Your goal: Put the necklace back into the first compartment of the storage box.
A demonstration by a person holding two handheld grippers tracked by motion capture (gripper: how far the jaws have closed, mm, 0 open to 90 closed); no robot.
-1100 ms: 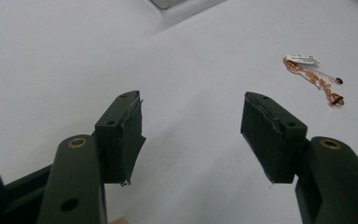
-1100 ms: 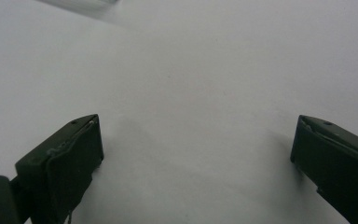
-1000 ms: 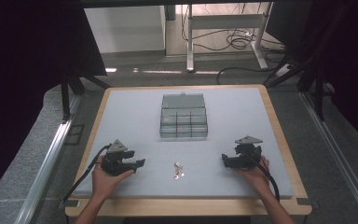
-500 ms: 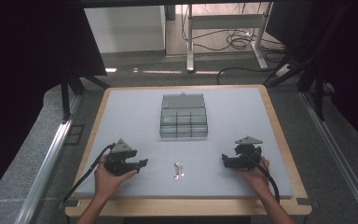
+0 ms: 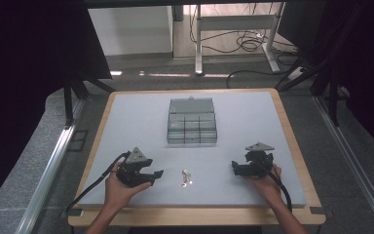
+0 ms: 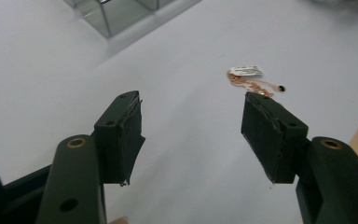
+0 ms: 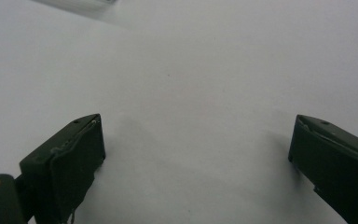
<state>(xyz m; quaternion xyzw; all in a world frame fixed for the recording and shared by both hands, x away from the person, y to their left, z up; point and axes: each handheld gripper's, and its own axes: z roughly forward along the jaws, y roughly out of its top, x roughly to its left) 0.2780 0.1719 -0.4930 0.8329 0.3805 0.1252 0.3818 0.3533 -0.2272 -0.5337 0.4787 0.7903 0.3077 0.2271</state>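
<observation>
A thin gold chain with a small white tag [image 5: 186, 177] lies on the grey mat near the front, between my two grippers. My left gripper [image 5: 158, 174] is open just left of it, jaws pointing at it. In the left gripper view the chain [image 6: 254, 82] lies just past the right jaw tip, and the left gripper [image 6: 192, 122] holds nothing. My right gripper [image 5: 233, 167] is open to the right of the chain. Its jaws are wide apart over bare mat in the right gripper view [image 7: 193, 154]. A clear compartmented box [image 5: 192, 122] stands behind, lid up.
The grey mat [image 5: 126, 122] covers a wooden-edged table [image 5: 292, 141]. The box corner [image 6: 107, 18] shows at the upper left of the left gripper view. Cables trail from both grippers toward the front edge. Beyond the table are a floor, desk legs and loose cables.
My left gripper has slid a little to the right, toward the chain. The right gripper has stayed where it was.
</observation>
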